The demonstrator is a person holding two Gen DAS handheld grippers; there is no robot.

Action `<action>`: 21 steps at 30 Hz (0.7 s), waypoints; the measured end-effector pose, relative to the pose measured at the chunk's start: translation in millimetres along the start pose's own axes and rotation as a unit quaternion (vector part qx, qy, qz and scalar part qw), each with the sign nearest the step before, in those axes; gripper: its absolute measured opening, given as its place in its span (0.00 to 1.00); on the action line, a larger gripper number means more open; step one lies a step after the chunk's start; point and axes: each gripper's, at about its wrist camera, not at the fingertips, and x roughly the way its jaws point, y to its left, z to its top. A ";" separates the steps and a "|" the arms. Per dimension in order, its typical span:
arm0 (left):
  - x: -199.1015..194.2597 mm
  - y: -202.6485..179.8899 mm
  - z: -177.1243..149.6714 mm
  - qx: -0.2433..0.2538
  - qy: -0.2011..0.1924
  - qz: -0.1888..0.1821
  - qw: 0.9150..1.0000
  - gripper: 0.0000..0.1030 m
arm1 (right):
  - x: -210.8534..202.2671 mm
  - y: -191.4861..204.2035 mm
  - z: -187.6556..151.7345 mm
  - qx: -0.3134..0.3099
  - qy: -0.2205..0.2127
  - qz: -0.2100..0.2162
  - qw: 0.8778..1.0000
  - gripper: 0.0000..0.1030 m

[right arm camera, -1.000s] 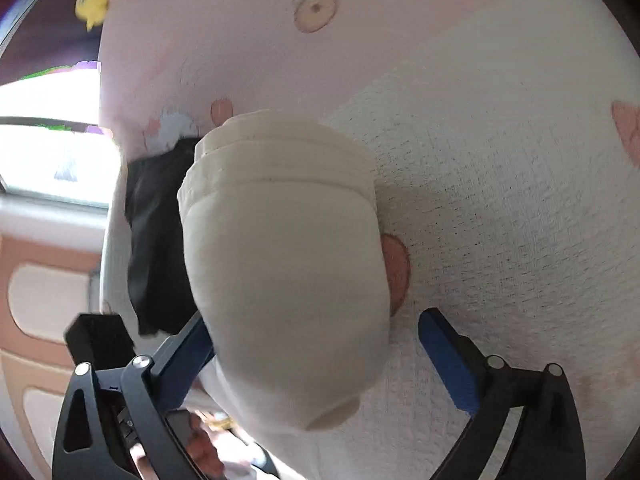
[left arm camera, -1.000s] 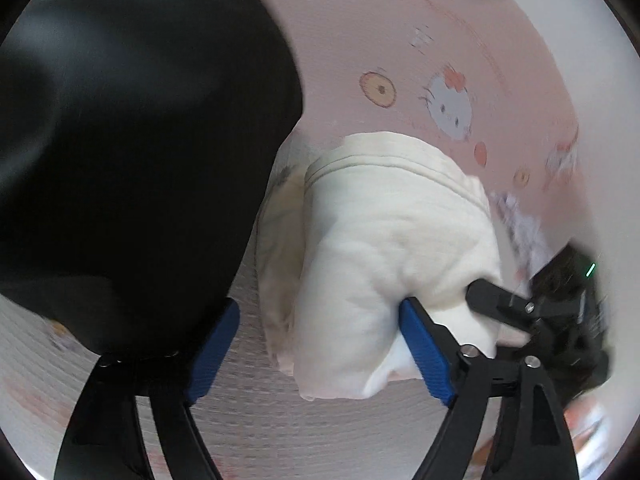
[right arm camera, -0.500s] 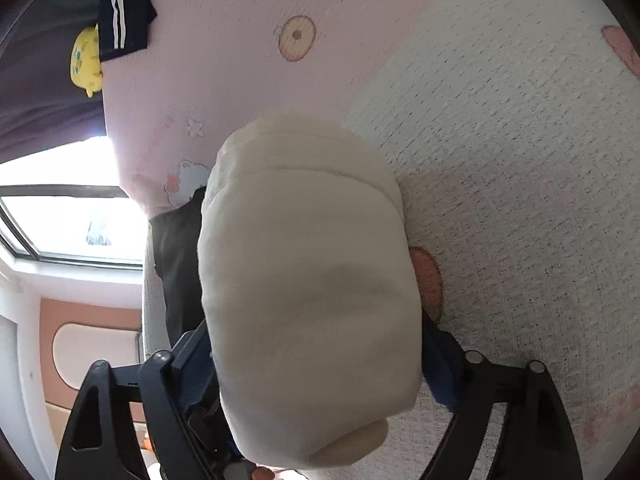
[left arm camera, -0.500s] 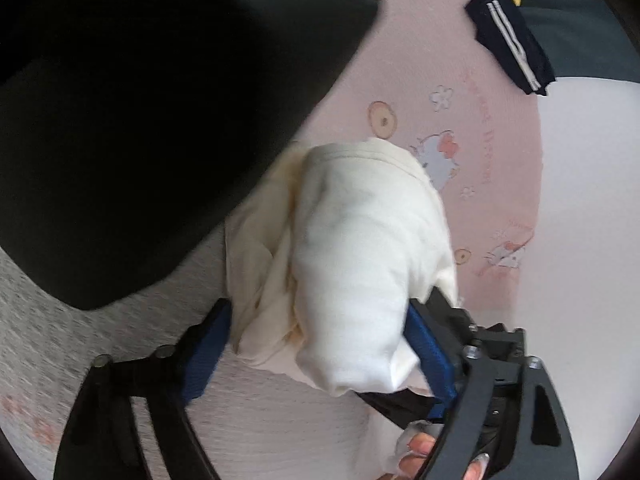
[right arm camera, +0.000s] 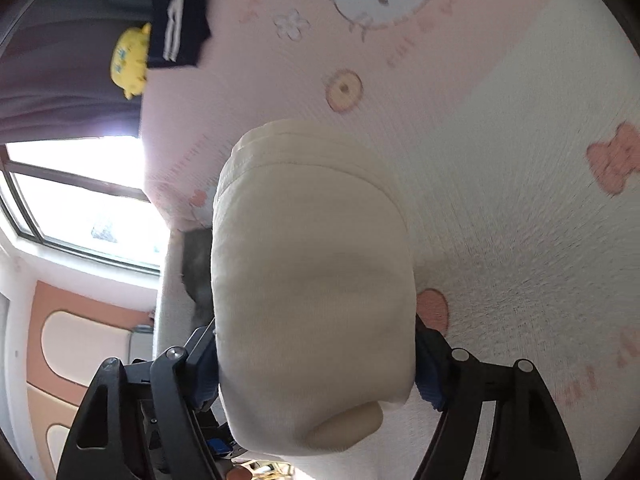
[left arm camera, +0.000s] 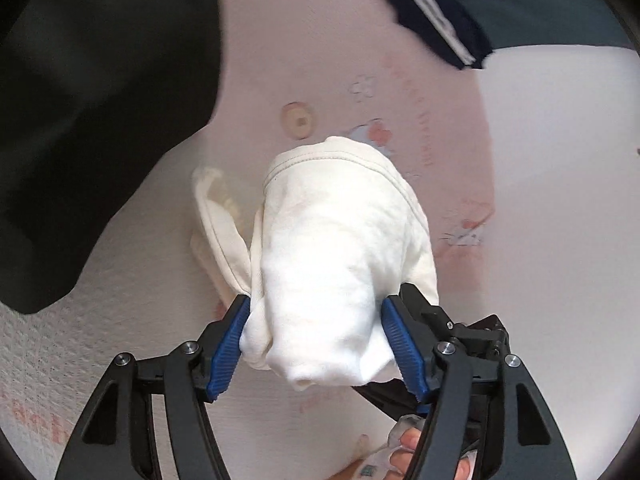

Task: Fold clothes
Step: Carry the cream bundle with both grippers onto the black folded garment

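So both grippers were on the same folded cream garment [left arm camera: 340, 264], one at each end. The left gripper [left arm camera: 316, 344] had its blue pads [left arm camera: 228, 354] squeezing the bundle from both sides, jaws closing in on it. The right gripper [right arm camera: 316, 364] was the same deal, the cloth bulging between its closing jaws, pads mostly hidden behind the fabric. The bundle sat over the pink cartoon-cat bedspread [right arm camera: 500, 200]. A black garment [left arm camera: 92, 120] lay to the left, and a navy striped piece [left arm camera: 436, 24] lay far off near a yellow toy [right arm camera: 130, 62].
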 end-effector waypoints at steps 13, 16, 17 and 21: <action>-124.1 -40.6 83.9 0.053 -0.101 -0.037 0.993 0.62 | 17.0 151.3 -3.3 -0.074 -0.036 0.043 0.996 0.74; -145.9 -37.6 109.8 0.064 -0.127 -0.025 0.990 0.63 | 43.7 186.5 -10.2 -0.077 -0.019 0.064 0.995 0.74; -153.5 -34.3 117.3 0.062 -0.132 -0.020 0.989 0.63 | 53.1 197.8 -12.5 -0.078 -0.013 0.070 0.994 0.74; -180.4 -18.1 145.3 0.052 -0.156 0.000 0.986 0.63 | 98.5 232.5 -22.9 -0.078 0.016 0.082 0.993 0.74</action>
